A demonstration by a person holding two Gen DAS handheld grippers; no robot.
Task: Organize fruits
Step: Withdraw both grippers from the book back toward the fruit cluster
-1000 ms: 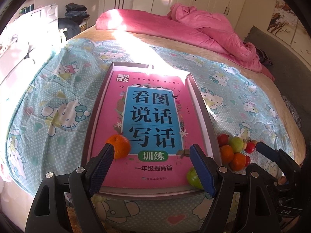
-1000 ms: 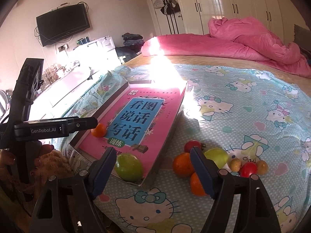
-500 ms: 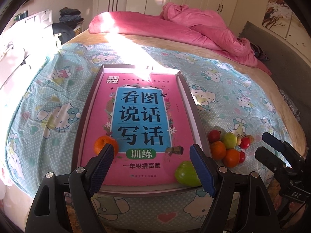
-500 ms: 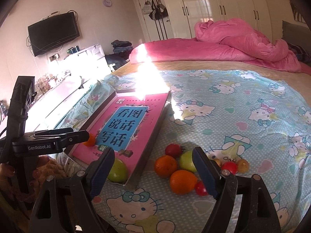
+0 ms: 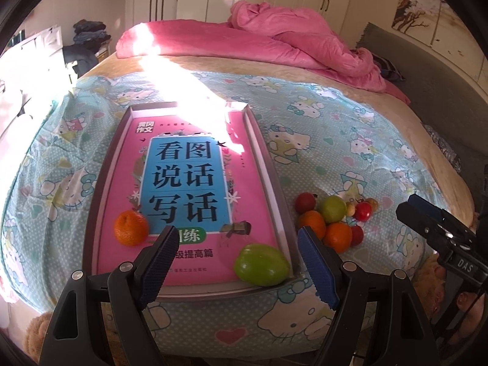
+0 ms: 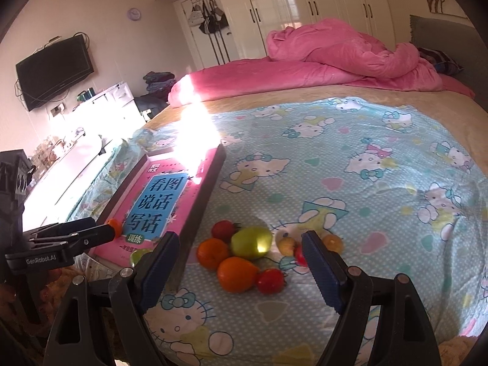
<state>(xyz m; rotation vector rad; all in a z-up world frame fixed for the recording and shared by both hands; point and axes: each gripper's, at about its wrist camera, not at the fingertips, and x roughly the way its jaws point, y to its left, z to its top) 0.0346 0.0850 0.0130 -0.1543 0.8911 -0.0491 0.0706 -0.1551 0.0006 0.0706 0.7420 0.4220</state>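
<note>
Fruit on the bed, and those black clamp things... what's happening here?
A person holds a hand-held gripper in each hand, sorting fruit into a tray lined with a pink book. An orange and a green fruit already sit in it. The rest wait in a pile on the cartoon-cat sheet beside it. The left hand-held gripper and right hand-held gripper are both open and empty.

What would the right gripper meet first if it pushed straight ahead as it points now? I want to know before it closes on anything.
Probably the near orange in the fruit pile on the bedsheet. It lies between the right gripper's open fingers, ahead of them; depth is uncertain.
</note>
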